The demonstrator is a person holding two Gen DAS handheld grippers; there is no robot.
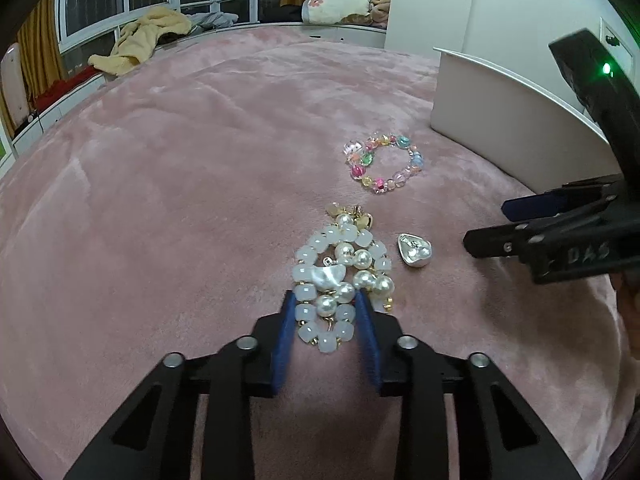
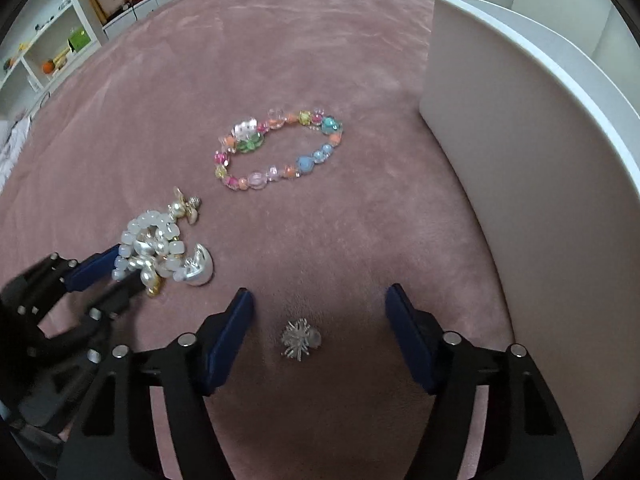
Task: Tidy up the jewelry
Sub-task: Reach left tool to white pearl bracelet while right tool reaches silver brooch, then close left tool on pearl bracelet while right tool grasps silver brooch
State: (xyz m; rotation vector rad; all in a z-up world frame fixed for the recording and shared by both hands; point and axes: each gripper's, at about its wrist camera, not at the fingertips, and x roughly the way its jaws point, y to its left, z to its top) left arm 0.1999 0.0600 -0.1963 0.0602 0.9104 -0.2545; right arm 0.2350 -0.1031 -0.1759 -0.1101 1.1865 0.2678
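The heap of white pearl-and-milky-bead bracelets with small gold charms (image 1: 340, 280) lies on the pink plush blanket (image 1: 180, 200), near the tall white box (image 1: 500, 120). It should handle as a light, loose, slippery tangle: hard round beads on a soft cord will roll and sag, so the sound hold is across several strands at the near end, not on one bead. The left gripper (image 1: 325, 300) has done just that; its blue pads are drawn in narrow against the beads on both sides, and it appears to grip them, though the far pad's contact is partly hidden. Just beside the heap sits a small silver heart-shaped piece (image 1: 415, 250), smooth and likely to skid. Farther off lies the ring of pastel translucent plastic beads (image 2: 280, 150), flat and open. The right gripper (image 2: 320, 300) hangs half open and empty, straddling a tiny spiky silver ornament (image 2: 300, 338), which looks delicate and best pinched gently by its body.
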